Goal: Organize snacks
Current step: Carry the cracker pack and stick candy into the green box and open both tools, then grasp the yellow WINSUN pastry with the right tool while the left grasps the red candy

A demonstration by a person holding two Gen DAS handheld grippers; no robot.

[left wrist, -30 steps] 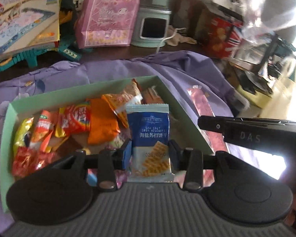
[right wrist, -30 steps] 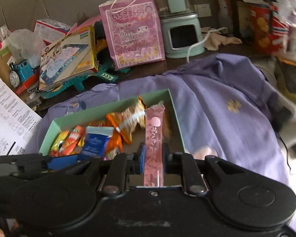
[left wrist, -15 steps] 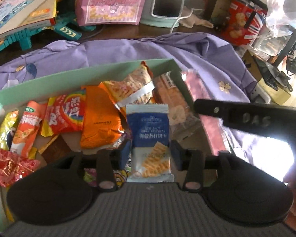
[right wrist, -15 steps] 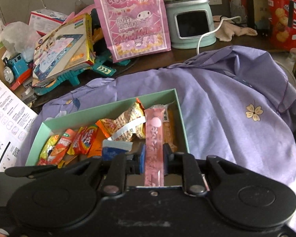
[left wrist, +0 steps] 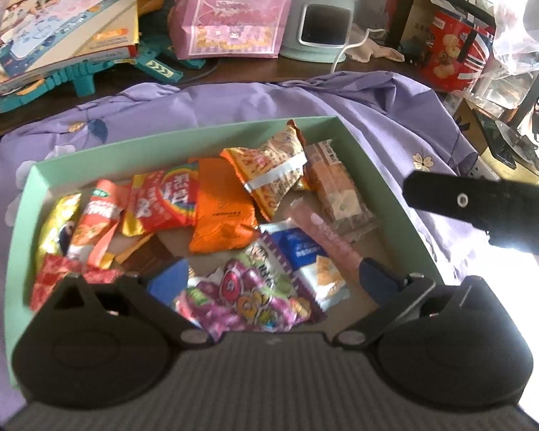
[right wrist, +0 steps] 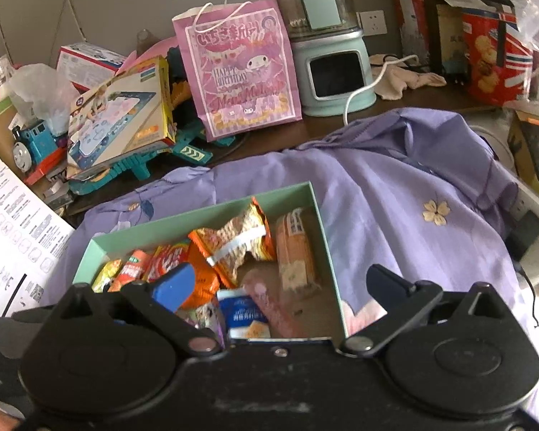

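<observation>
Snacks lie heaped in the green box (left wrist: 384,179) directly ahead of both grippers: the blue cracker packet (left wrist: 307,251) and pink stick (left wrist: 327,239) rest loose between the left gripper's (left wrist: 269,280) spread fingers, and the right gripper (right wrist: 284,283) gapes empty too. Dipping either tool could snag the box's near wall or crush a packet such as the purple pouch (left wrist: 244,301).

My left gripper (left wrist: 269,282) and right gripper (right wrist: 278,285) both hang with jaws spread wide, gripping nothing.
</observation>
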